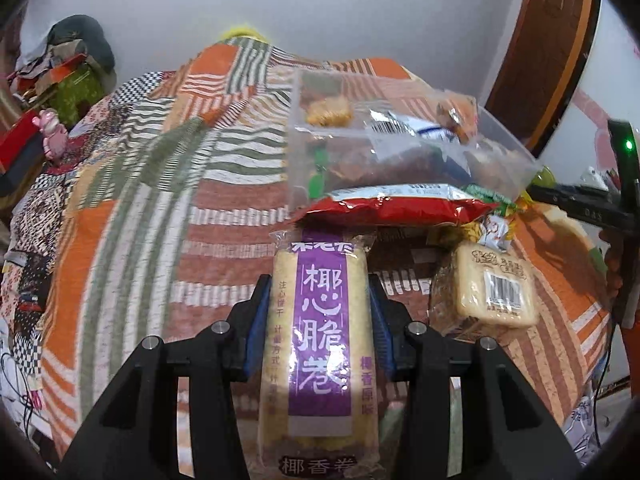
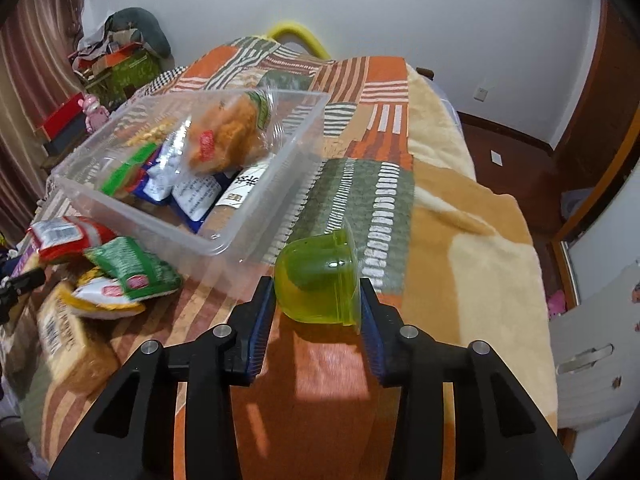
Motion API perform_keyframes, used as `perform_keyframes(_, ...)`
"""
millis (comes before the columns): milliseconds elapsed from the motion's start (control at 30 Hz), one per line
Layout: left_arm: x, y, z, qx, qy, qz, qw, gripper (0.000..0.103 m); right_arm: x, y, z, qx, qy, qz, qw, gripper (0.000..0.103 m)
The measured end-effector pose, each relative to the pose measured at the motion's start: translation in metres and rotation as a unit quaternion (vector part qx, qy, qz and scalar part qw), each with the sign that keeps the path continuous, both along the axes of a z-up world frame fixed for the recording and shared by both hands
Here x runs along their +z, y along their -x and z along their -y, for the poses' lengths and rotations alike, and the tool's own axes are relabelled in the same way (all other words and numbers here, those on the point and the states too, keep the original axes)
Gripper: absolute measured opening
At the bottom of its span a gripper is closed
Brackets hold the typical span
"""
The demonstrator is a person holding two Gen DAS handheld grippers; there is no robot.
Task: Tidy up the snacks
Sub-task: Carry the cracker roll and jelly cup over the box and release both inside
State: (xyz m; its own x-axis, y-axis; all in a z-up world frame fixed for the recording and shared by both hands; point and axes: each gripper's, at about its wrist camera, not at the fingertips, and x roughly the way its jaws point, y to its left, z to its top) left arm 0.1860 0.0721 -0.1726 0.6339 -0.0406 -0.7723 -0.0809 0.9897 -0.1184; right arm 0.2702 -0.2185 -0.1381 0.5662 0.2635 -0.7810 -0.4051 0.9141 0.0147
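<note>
My left gripper (image 1: 319, 292) is shut on a long purple-labelled wafer roll packet (image 1: 320, 344), which runs lengthwise between the blue pads. Ahead of it lie a red snack bag (image 1: 400, 204) and a clear plastic bin (image 1: 396, 148) with several snacks inside. My right gripper (image 2: 318, 300) is shut on a green jelly cup (image 2: 318, 280), lying on its side between the pads. In the right wrist view the clear bin (image 2: 256, 216) sits to the upper left, holding an orange snack bag (image 2: 228, 136) and other packets.
A patchwork bedspread (image 1: 160, 208) covers the bed. A pale cake packet (image 1: 494, 288) lies right of the wafer roll. Green and yellow snack bags (image 2: 128, 272) and a red bag (image 2: 64, 238) lie left of the jelly cup. Boxes and clothes (image 2: 120, 56) are stacked at the far left.
</note>
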Motion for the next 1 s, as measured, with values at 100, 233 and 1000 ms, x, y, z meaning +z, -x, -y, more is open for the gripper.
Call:
perform_keyframes(100, 0.014, 0.011, -0.004, 0.006, -0.009, 0.014, 0.9998, 0.045, 0.012, 0.009, 0.003, -0.002, -0.007, 0.011, 1.0, 0.037)
perform_keyframes(233, 0.034, 0.02, -0.005, 0.011, -0.02, 0.035, 0.9991, 0.045, 0.031, 0.017, 0.004, -0.002, -0.016, 0.032, 0.999, 0.037)
perform_keyframes(1000, 0.091, -0.053, 0.002, 0.007, -0.014, 0.106, 0.9942, 0.045, 0.057, 0.006, -0.052, 0.038, -0.077, 0.068, 0.994, 0.037)
